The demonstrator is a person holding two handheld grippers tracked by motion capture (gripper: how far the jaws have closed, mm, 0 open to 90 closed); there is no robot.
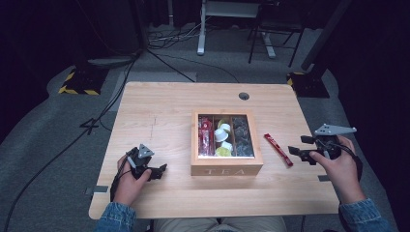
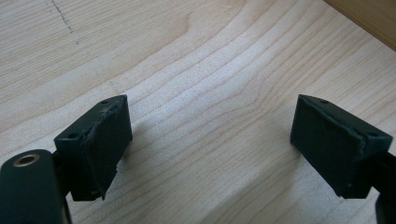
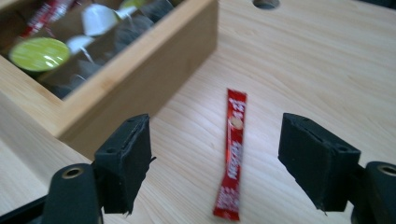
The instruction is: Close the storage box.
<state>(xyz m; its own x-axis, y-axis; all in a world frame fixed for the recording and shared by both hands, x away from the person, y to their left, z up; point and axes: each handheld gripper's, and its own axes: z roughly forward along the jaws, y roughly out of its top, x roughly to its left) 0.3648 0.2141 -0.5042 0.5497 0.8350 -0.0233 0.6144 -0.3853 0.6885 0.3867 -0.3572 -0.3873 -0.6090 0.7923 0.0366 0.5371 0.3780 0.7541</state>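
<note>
the thin red instant-coffee stick [image 3: 232, 154] lies lengthwise between the wide-open, empty right gripper [image 3: 215, 158], left gripper [image 2: 210, 149] far off, open too.

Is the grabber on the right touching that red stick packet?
Apart. The right gripper view shows the red stick packet flat on the table, bare wood separating it from each open jaw of the right gripper.
</note>
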